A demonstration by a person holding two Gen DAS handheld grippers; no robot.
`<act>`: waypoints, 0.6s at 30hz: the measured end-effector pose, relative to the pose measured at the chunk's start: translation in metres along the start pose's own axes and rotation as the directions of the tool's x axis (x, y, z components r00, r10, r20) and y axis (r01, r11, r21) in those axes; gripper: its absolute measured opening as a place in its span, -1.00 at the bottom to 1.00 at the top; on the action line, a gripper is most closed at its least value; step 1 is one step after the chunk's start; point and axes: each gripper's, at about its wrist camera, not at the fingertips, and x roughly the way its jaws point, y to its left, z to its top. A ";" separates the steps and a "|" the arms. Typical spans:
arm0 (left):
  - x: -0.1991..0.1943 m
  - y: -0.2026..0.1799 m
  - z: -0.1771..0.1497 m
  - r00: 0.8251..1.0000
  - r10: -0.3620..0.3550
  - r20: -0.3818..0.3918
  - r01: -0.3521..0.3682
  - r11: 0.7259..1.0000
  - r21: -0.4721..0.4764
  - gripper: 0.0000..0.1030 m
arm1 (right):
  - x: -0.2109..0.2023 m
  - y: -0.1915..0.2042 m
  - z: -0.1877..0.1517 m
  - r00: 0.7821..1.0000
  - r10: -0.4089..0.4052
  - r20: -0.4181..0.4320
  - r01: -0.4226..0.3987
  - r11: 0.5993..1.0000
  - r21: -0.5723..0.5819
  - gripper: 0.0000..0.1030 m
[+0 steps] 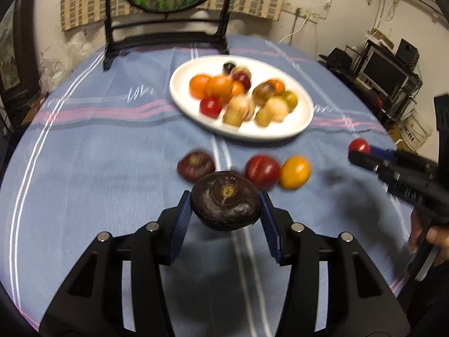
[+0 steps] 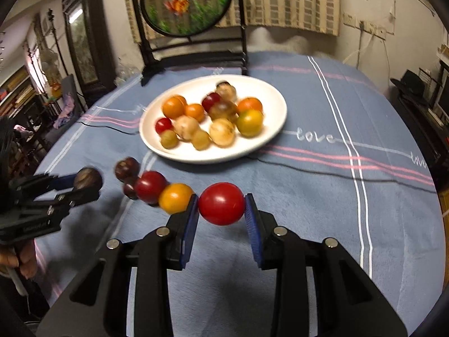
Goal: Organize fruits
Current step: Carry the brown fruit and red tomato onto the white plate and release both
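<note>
Left gripper [image 1: 226, 200] clamps a dark fruit [image 1: 226, 200], angled downward. Right gripper [image 2: 221, 203] clamps a red fruit [image 2: 221, 203], likewise tilted down.

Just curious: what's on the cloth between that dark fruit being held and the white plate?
In the left wrist view, only bare blue cloth lies between the dark fruit and the white plate; loose fruits sit to either side.

Loose fruits [image 1: 263, 172] seemingly block the plate [image 1: 304, 125].
</note>
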 end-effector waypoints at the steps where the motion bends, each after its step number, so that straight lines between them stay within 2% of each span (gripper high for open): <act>1: -0.002 -0.002 0.009 1.000 -0.008 0.010 0.008 1.000 0.002 -0.05 | -0.002 0.003 0.005 1.000 0.004 0.012 -0.004 1.000 -0.011 -0.34; 5: -0.002 -0.007 0.043 0.998 -0.032 0.050 0.032 0.999 0.012 -0.05 | 0.004 0.005 0.025 1.000 0.003 0.030 -0.003 1.000 -0.018 -0.34; 8: 0.009 -0.010 0.070 0.997 -0.020 0.072 0.018 1.000 0.020 -0.05 | 0.015 0.006 0.041 0.999 0.007 0.038 -0.006 1.000 -0.009 -0.33; 13: 0.039 -0.011 0.116 0.999 -0.015 0.045 0.015 1.000 0.002 -0.05 | 0.040 0.012 0.069 0.999 0.011 0.046 -0.010 1.000 -0.025 -0.33; 18: 0.073 -0.015 0.146 1.000 0.008 0.025 -0.008 1.000 0.006 -0.05 | 0.076 0.020 0.095 1.000 0.006 0.024 -0.005 0.997 -0.081 -0.33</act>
